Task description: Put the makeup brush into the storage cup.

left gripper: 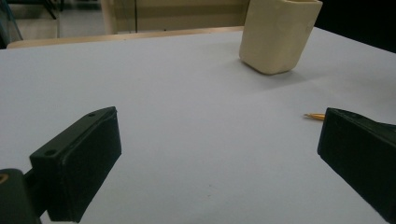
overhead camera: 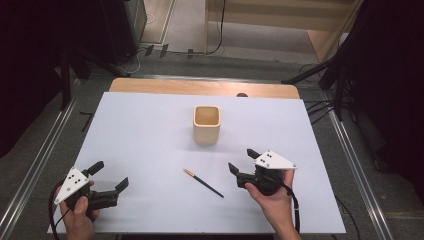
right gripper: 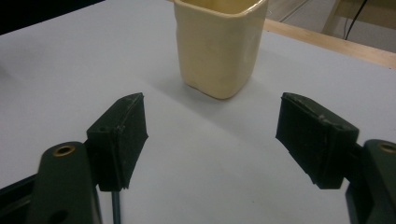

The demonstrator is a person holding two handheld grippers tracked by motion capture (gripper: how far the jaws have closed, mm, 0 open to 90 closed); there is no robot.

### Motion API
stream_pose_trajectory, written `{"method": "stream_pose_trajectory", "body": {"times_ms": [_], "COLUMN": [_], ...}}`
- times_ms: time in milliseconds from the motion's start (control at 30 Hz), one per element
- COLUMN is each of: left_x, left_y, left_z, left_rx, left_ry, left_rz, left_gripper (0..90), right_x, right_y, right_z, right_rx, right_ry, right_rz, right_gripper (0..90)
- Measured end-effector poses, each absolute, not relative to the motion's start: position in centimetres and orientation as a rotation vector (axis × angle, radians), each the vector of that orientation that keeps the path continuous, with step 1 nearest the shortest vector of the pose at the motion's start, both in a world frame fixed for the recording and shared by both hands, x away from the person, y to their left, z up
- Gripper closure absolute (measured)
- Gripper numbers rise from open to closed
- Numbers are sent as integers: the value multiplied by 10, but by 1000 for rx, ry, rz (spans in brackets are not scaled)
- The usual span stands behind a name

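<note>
Cream square cup [overhead camera: 206,124] standing upright, dark chopstick [overhead camera: 203,182] lying near it, left gripper [overhead camera: 109,175] wide open and empty, right gripper [overhead camera: 242,161] open and empty beside the chopstick

One cream square cup [overhead camera: 206,125] stands on the white counter [overhead camera: 145,135], alongside one dark chopstick [overhead camera: 203,182] with a gold tip. Two hand-held grippers are in frame: the left hand-held gripper [overhead camera: 108,176] and the right hand-held gripper [overhead camera: 241,161].
</note>
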State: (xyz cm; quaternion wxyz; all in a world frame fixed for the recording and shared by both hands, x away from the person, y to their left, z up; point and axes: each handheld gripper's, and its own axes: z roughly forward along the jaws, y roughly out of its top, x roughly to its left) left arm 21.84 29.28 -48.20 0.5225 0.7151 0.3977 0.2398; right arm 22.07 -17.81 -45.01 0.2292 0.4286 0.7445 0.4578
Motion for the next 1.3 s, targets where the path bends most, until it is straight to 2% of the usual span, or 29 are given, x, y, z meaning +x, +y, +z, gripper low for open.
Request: {"method": "stream_pose_trajectory", "body": {"times_ms": [233,433,467,667,1000,1067,1300], "left_x": [218,218,218,217,217,217,217], "left_y": [293,293,293,294,292,292,291], "left_z": [-482,-481,-481,-480,-480,-480,-480], "left_rx": [1709,1708,1708,1710,1715,1715,1718], "left_ry": [956,959,961,958,950,951,951], "left_rz": [575,577,577,577,578,580,581], "left_gripper": [0,0,0,0,0,0,0], "right_x": [226,228,229,233,238,239,245], "right_y": [-164,-150,-145,-134,-117,-112,-104], "right_z": [-449,-448,-447,-447,-447,-446,-445], "right_rx": [1163,1126,1119,1064,1011,1018,1030], "right_ry": [2107,2152,2167,2256,2344,2388,2456], "right_rz": [1273,1260,1255,1259,1210,1181,1122], "right_gripper": [354,359,401,483,531,594,614]}}
